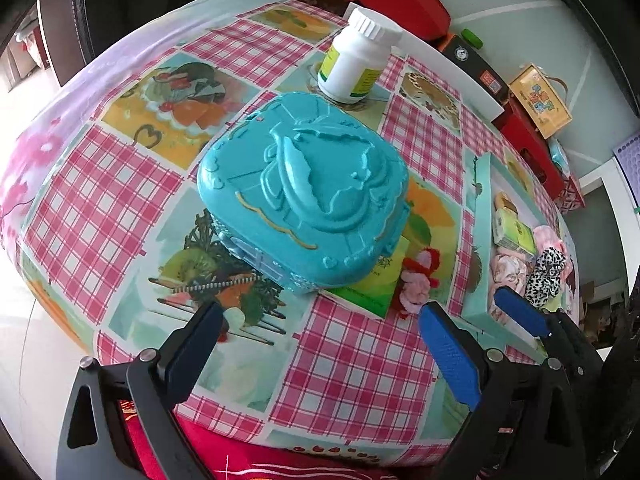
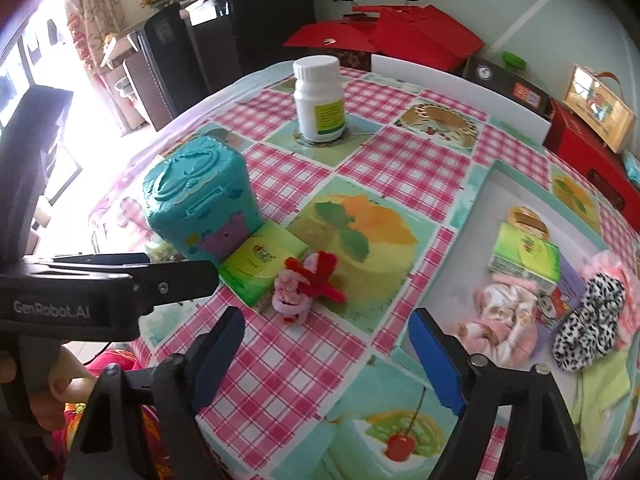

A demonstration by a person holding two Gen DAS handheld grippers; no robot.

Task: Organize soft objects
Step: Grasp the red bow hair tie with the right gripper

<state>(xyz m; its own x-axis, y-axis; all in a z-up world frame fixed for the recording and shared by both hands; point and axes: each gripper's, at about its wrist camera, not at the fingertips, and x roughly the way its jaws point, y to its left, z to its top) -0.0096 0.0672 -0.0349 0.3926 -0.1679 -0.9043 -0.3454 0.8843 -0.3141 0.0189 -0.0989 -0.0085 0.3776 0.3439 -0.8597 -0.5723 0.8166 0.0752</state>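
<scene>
Both grippers hung over the table (image 2: pixel 304 360), jaws apart and empty. The right gripper (image 2: pixel 326 354) pointed down at bare cloth; the pink-and-red soft toy (image 2: pixel 304 286) lay just ahead of its jaws, touching the green tissue pack (image 2: pixel 262 266) beside the blue case (image 2: pixel 200 204). The tray (image 2: pixel 472 216), to the right of the jaws, already held soft things, a spotted plush (image 2: pixel 588 320) among them. The left gripper (image 1: pixel 320 340) saw the toy (image 1: pixel 414 284) ahead, near its right jaw. The step looked like picking the toy: straddle its body, clear of the pack, then close gently.

home living room, curtains (image 2: pixel 86 20), checked tablecloth (image 2: pixel 400 168)
</scene>
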